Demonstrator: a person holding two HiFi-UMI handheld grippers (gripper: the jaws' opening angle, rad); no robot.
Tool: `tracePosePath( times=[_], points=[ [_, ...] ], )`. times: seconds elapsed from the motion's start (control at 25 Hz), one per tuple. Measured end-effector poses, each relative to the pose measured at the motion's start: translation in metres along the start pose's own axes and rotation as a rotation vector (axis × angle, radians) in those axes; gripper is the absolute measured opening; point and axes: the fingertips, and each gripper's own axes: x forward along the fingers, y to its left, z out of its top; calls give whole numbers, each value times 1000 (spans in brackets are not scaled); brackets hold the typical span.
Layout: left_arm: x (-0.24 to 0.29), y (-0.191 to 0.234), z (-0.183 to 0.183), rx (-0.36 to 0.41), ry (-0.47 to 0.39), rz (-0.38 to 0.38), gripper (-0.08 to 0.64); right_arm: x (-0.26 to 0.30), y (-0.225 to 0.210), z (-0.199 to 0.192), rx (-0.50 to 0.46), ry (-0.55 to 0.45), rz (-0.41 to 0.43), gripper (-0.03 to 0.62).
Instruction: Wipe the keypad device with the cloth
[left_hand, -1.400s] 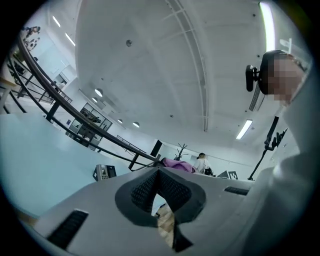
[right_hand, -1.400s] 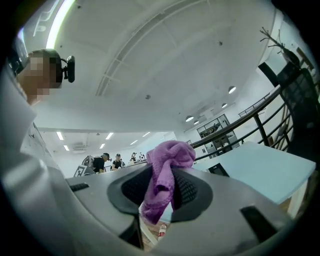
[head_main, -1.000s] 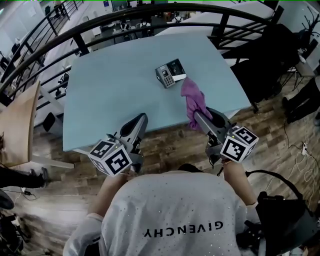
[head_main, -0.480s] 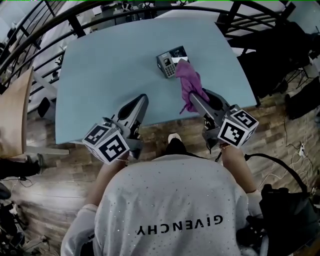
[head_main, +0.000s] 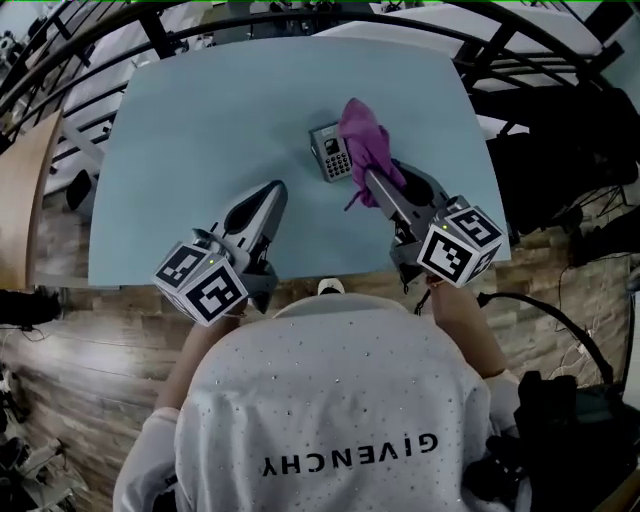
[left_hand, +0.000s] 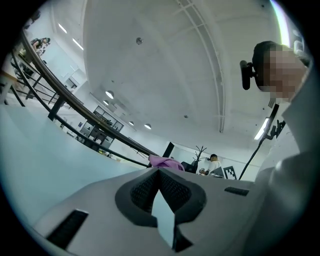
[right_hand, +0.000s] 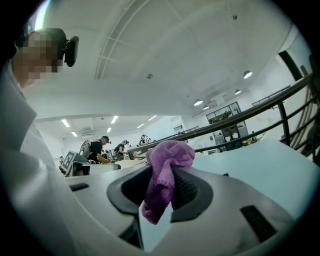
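The keypad device (head_main: 328, 155) lies near the middle of the desk (head_main: 200, 120), just ahead and slightly left of the right tool (head_main: 372, 178), which is clamped on a purple cloth (head_main: 360, 135). The bunched cloth covers the device's right end, though whether it presses on it cannot be told. Only the keys at the left end show, so the wipe probably needs to sweep leftward along the device's length. The left tool (head_main: 268, 192), closed and empty, sits well apart to the left, nearer the person.
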Motion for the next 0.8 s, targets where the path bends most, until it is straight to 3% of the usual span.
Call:
tracePosePath(
  times=[0.4, 0.6, 0.8],
  points=[
    [45, 31, -31, 18, 26, 76, 0, 66, -40, -33, 20, 102, 187, 106],
    [60, 56, -39, -16, 54, 148, 0, 94, -56, -53, 3, 168, 230, 106],
    [61, 80, -52, -80, 66, 241, 0, 118, -63, -74, 46, 214, 300, 106]
  ],
)
